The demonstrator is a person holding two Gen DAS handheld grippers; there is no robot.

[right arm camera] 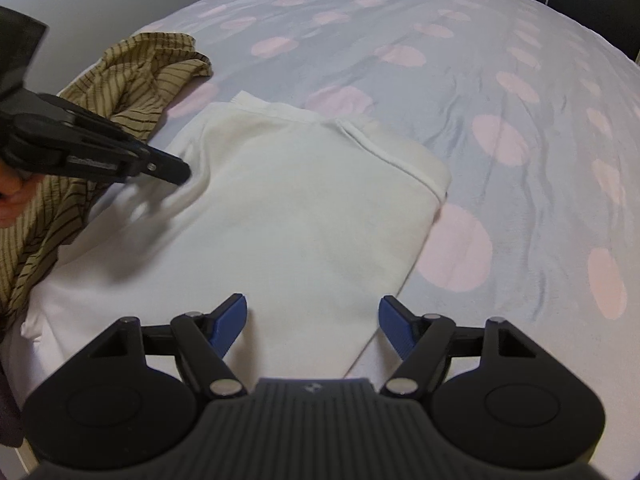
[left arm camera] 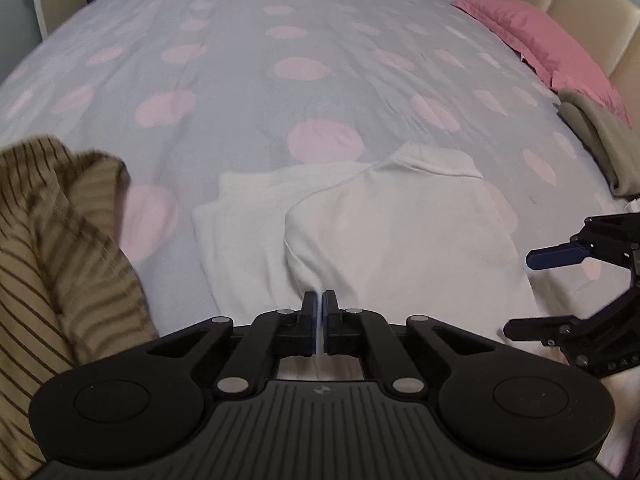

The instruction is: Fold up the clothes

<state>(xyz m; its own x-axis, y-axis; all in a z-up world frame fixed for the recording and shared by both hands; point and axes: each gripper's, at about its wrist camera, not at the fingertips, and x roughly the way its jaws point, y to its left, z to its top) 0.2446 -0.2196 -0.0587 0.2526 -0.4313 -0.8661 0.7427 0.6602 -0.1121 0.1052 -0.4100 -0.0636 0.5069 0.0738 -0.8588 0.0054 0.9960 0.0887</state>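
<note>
A fold of the white garment (left arm camera: 400,232) is pinched by the left gripper (left arm camera: 320,300). The right gripper (right arm camera: 314,312) is held wide apart above it, empty.

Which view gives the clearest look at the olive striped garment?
The right wrist view: the olive striped garment lies crumpled left of the white folded top, sharp and mostly uncropped. The left wrist view shows it blurred and cut off at the frame edge.

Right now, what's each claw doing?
Left claw: shut on the white garment.
Right claw: open, holding nothing, above the garment's near edge.
</note>
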